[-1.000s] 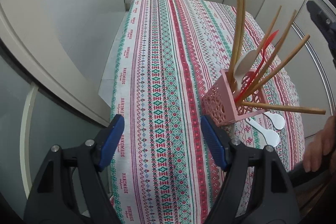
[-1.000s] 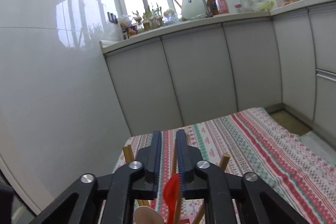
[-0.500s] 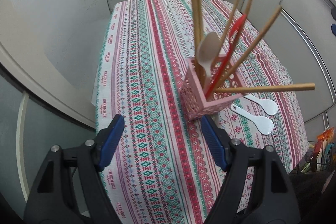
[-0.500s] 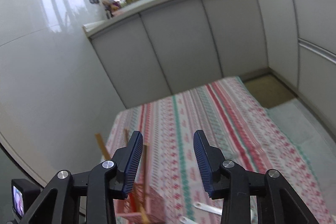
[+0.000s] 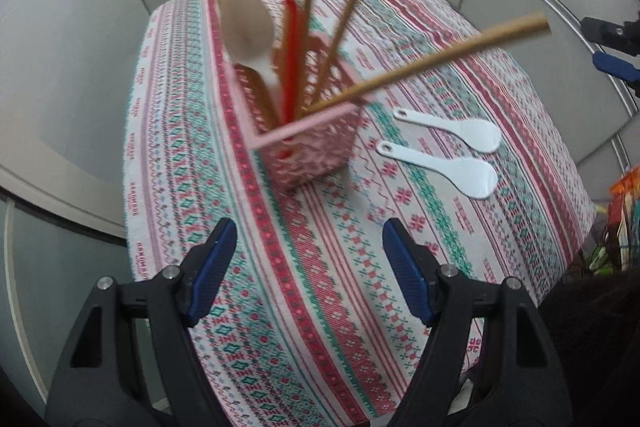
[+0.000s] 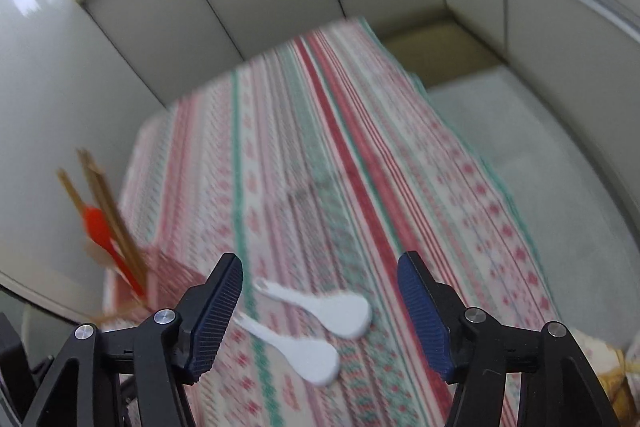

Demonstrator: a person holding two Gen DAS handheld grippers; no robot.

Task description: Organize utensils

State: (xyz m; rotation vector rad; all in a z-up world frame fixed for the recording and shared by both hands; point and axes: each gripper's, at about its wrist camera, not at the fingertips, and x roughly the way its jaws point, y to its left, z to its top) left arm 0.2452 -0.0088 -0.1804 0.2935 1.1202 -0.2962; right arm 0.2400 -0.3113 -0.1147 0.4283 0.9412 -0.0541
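Only leftward: pink basket [image 5: 308, 147], perhaps lattice-walled

A table covered by a striped, patterned tablecloth [image 5: 312, 267] in red, green and white, its stripes running from the near edge to the far edge. On the cloth stands a pink lattice basket [image 5: 316, 147], left of centre in the left wrist view, with utensils standing in it. Just to its right 2 white spoons [image 5: 448, 163] lie flat, side by side and nearly parallel, handles toward the basket, bowls to the right. The far half of the cloth [image 6: 340, 131] is bare.
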